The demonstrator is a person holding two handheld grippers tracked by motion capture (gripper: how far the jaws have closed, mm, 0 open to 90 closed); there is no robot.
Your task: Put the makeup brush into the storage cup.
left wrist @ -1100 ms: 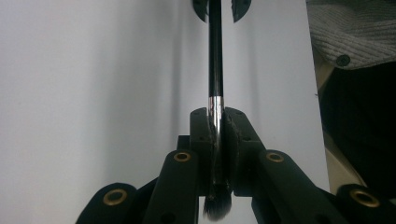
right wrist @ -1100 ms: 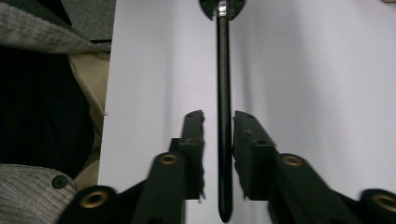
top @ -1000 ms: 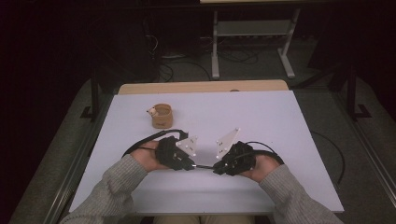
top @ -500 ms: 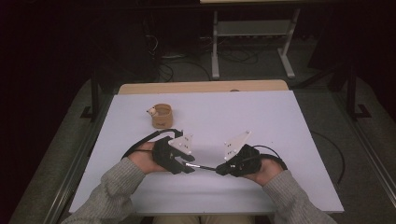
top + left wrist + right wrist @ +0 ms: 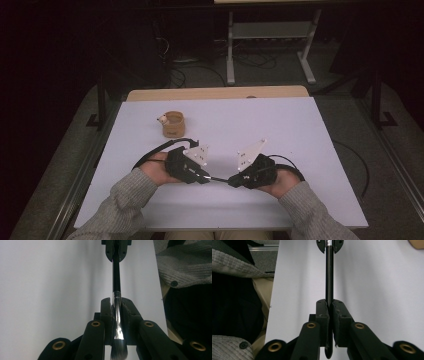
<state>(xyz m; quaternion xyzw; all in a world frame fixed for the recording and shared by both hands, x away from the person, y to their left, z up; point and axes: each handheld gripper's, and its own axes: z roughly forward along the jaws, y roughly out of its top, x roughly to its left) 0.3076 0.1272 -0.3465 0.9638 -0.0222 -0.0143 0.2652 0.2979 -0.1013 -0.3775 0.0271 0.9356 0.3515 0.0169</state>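
A brush (image 5: 218, 179) spans level between both grippers: left gripper (image 5: 116, 308) clamps its silver ferrule (jaws just closed again), right gripper (image 5: 329, 307) pinches the handle. No writing legible.

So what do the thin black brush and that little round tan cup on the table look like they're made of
The thin black makeup-style brush: glossy black handle, likely lacquered wood or plastic, judging by its sheen. Shiny silver ferrule, apparently polished metal, given its mirror-like highlights. Dark bristles with pale tips, soft-looking, probably synthetic fibre. The small round tan cup: matte, warm brown, possibly wood or bamboo; too small to be sure.
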